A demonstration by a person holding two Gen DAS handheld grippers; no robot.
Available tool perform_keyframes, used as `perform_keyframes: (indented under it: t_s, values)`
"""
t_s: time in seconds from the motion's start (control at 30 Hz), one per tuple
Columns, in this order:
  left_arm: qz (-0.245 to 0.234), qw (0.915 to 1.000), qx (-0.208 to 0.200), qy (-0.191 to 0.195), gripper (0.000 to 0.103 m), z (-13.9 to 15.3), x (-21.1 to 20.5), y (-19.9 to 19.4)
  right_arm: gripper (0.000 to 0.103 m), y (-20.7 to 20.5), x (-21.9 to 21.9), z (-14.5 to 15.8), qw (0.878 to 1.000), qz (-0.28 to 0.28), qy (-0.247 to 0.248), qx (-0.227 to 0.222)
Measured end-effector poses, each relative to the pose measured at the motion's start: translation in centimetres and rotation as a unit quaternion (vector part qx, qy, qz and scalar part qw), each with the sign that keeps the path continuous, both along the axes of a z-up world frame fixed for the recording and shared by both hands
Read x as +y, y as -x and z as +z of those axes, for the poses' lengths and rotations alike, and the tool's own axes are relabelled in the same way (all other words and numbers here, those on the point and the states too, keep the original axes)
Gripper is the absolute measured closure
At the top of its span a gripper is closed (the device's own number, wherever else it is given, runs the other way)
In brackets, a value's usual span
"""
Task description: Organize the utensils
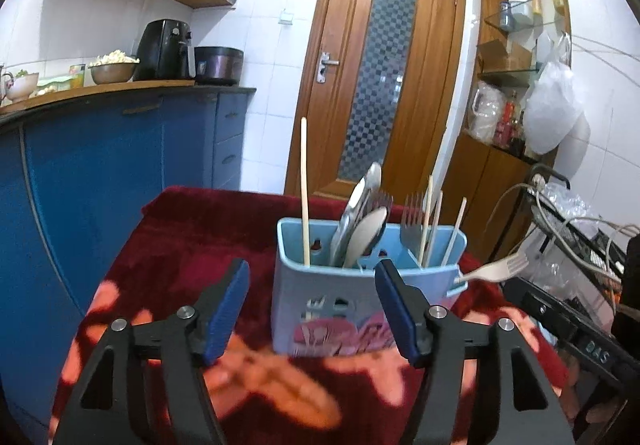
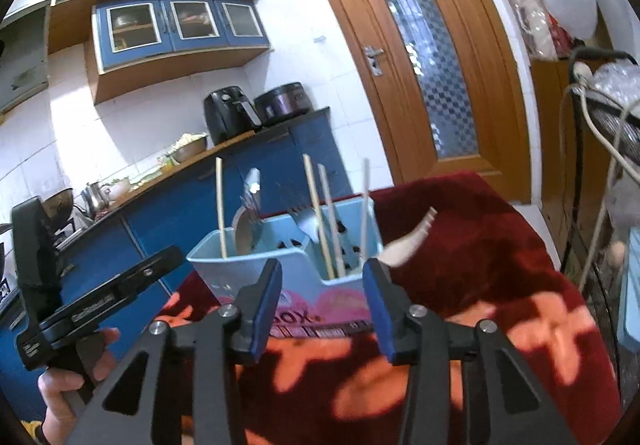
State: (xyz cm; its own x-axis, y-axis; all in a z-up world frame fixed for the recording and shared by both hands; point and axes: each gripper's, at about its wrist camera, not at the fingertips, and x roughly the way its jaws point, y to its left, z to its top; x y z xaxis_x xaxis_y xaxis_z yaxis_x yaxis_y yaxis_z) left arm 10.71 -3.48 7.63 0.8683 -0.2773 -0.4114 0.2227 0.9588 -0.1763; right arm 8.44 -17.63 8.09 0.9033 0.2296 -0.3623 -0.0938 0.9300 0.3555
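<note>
Both sets of jaws apart and empty, white fork [image 1: 494,269] lying level off the blue caddy's [image 1: 360,309] right end, nearest the right gripper [image 2: 324,309], left gripper [image 1: 312,313] facing the caddy's front.

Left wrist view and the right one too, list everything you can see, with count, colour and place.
utensil holder: one, light blue, on the red cloth
red cloth: one, dark red with orange pattern, covering the table
chopsticks: five, pale, upright in holder
metal spoons: several, silver, middle compartment
metal fork: one, silver, right compartment
plastic fork: one, cream, at holder's right edge
air fryer: one, black, on counter
door: one, brown, behind
left tool: open, empty
right tool: open, empty
hand: one, holding left tool
</note>
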Motion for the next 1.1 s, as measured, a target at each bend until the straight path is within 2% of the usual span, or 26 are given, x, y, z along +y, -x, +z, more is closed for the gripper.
perform_keyframes:
  t_s: [0.17, 0.23, 0.57, 0.67, 0.73, 0.8, 0.97, 1.1]
  values:
    - [0.002, 0.9994, 0.033, 0.010, 0.036, -1.2, 0.4, 0.6, 0.057, -0.1, -0.8, -0.8, 0.999, -0.024, 0.003, 0.023]
    - [0.005, 0.9989, 0.046, 0.011, 0.036, -1.8, 0.6, 0.7, 0.052, -0.3, -1.1, -1.1, 0.999, -0.033, 0.003, 0.032]
    - [0.015, 0.9973, 0.071, 0.005, 0.036, -3.4, 0.9, 0.4, 0.052, -2.0, -2.4, -1.4, 0.998, -0.051, -0.003, 0.047]
    - [0.013, 0.9973, 0.072, 0.004, 0.036, -3.4, 0.8, 0.4, 0.067, -2.7, -2.7, -1.3, 0.997, -0.050, -0.014, 0.049]
    - [0.012, 0.9974, 0.071, 0.004, 0.036, -3.4, 0.8, 0.5, 0.086, -3.1, -2.9, -1.3, 0.997, -0.048, -0.023, 0.049]
    - [0.011, 0.9973, 0.072, 0.004, 0.036, -3.4, 0.8, 0.5, 0.095, -3.4, -3.0, -1.1, 0.997, -0.052, -0.023, 0.045]
    - [0.009, 0.9973, 0.073, 0.005, 0.036, -3.5, 0.7, 0.4, 0.098, -3.3, -2.2, 1.1, 0.998, -0.056, 0.021, 0.010]
    - [0.006, 0.9971, 0.075, 0.006, 0.036, -3.6, 0.6, 0.4, 0.099, -3.7, -0.8, 2.6, 0.997, -0.039, 0.064, -0.005]
